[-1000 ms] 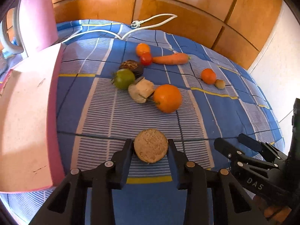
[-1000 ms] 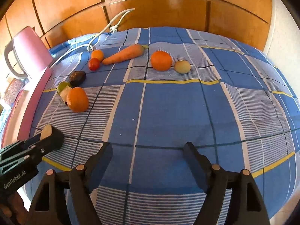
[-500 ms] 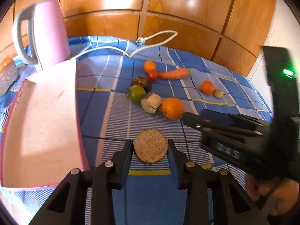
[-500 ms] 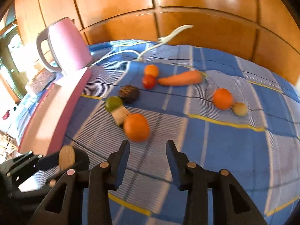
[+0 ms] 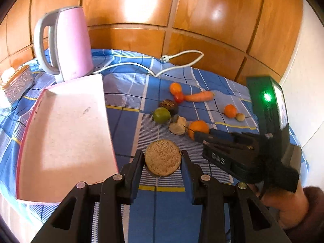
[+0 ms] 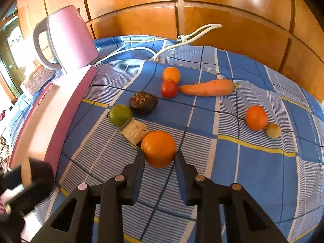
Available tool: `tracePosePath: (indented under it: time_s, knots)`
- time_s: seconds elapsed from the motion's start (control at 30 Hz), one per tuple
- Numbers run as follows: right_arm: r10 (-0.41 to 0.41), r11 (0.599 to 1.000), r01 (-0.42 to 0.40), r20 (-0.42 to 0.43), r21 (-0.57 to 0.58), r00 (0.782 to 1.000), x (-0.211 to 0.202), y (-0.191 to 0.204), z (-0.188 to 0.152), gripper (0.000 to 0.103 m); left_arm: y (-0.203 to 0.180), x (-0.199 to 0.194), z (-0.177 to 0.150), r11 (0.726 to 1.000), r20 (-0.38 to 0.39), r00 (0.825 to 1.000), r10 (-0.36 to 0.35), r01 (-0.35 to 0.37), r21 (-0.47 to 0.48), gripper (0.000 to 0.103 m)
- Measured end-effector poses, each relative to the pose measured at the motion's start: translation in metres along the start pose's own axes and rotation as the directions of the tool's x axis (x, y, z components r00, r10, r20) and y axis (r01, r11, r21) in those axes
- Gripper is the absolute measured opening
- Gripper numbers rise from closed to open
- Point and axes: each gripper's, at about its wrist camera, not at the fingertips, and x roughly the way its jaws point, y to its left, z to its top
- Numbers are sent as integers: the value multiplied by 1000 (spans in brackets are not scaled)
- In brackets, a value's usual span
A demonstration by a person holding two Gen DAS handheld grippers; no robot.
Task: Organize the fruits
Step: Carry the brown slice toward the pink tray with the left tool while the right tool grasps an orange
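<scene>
My left gripper (image 5: 162, 163) is shut on a round brown fruit (image 5: 163, 156), held above the blue checked cloth just right of the pink tray (image 5: 60, 131). In the right wrist view my right gripper (image 6: 159, 159) has its jaws closing on the large orange (image 6: 158, 147); both fingertips touch its sides as it rests on the cloth. The left wrist view shows that gripper (image 5: 199, 136) reaching in from the right to the same orange (image 5: 199, 125). A cut pale piece (image 6: 134, 130) lies against the orange.
A green fruit (image 6: 119, 115), dark brown fruit (image 6: 143, 102), tomato (image 6: 169, 89), small orange (image 6: 171, 75), carrot (image 6: 206, 88), another orange (image 6: 256, 117) and small yellowish fruit (image 6: 273, 130) lie on the cloth. A pink kettle (image 5: 68, 44) and white cable (image 5: 182, 55) stand behind; wood panels back the bed.
My right gripper swung left across the cloth to the large orange and closed its jaws around it. My left gripper rose a little, still holding the brown fruit.
</scene>
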Motion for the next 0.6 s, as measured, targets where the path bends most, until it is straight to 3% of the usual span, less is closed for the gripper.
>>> tracePosePath:
  time_s: [0.37,0.6]
  knots:
    - [39,999,-40,15,28,999,-27,0,-18,26,33,-16,6,996,35,998,52,-49,-81,37]
    - [27,999,-26,23,-26,999,-32,15,-25,29,58,-21,4,987,38,995,94,-88,-136,37]
